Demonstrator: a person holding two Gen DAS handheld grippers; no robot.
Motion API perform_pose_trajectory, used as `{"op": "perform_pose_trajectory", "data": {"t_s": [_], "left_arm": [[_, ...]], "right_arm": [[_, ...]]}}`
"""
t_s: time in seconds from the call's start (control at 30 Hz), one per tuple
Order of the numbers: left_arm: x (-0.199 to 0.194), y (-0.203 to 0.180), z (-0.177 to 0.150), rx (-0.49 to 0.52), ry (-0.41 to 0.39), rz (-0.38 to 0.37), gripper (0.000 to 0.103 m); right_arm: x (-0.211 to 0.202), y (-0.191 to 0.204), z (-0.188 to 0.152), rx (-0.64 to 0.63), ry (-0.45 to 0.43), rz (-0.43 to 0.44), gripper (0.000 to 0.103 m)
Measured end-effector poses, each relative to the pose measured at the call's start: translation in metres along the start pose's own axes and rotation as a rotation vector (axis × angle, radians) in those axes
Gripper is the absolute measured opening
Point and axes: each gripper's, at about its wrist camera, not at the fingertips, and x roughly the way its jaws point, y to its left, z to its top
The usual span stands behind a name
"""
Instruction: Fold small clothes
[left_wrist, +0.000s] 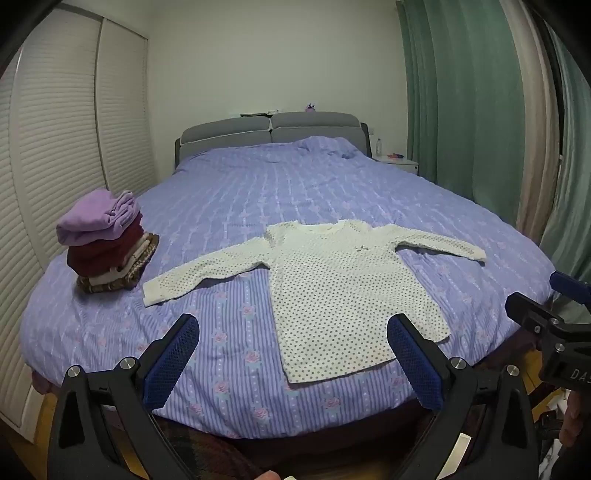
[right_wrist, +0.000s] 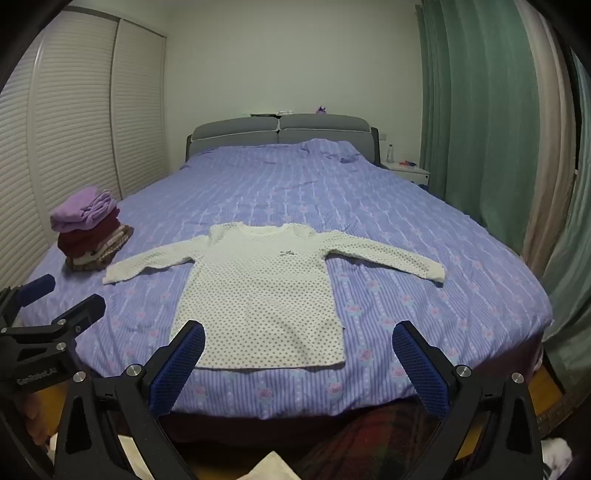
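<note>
Here we are at the foot of the wide bed with the lilac striped, rose-printed cover (left_wrist: 258, 192), and laid flat on it is the small cream long-sleeved top with dark polka dots (left_wrist: 343, 291), neckline toward the grey padded headboard (left_wrist: 269, 134), both sleeves stretched out to the sides.

From the left wrist view, the left gripper (left_wrist: 293, 332) hangs low in the frame with its blue-padded jaws spread wide, nothing between them but bedcover and shirt hem. The top sits just right of centre; its lower hem corner reaches down between the two fingers, closer to the right-hand one, whose tip overlaps the hem's right side in the picture. No contact that I can make out.

Over to the right wrist view: the right gripper (right_wrist: 298, 339) is likewise wide open and empty. Here the top (right_wrist: 258, 295) lies centre-left, its hem running across the gap between the fingers, the left-hand finger tip covering the hem's lower left corner. The right sleeve trails out toward the right of the frame, well apart from the claw.

Each gripper catches the other at the frame's edge: the right one at far right (left_wrist: 546, 325), the left one at far left (right_wrist: 44, 295).

In the left middle of both views, near the bed's edge, stands a stack of folded clothes (left_wrist: 103, 243), purple on top, dark red under it, brown and cream at the bottom. It sits close beside the end of the top's left sleeve, not touching.
</note>
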Motion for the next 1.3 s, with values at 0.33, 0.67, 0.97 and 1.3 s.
{"op": "perform_pose_trajectory", "data": {"t_s": [0.33,0.67,0.97,1.3], "left_arm": [[-0.004,-0.002,0.006,0.001,-0.021,-0.025,0.103],[-0.006,0.001,0.001,-0.004,-0.039,-0.022,0.103],[-0.009,0.002,0.002,-0.006,-0.05,-0.017,0.103],[-0.009,0.002,0.002,-0.006,-0.051,-0.017,0.103]], "right_arm": [[0.002,-0.006,0.001,0.007,0.01,0.002,0.102],[0.001,-0.006,-0.001,0.003,0.009,-0.001,0.102],[0.001,-0.005,0.0,0.001,0.01,-0.001,0.102],[0.0,-0.004,-0.001,0.0,0.008,0.001,0.102]]}}
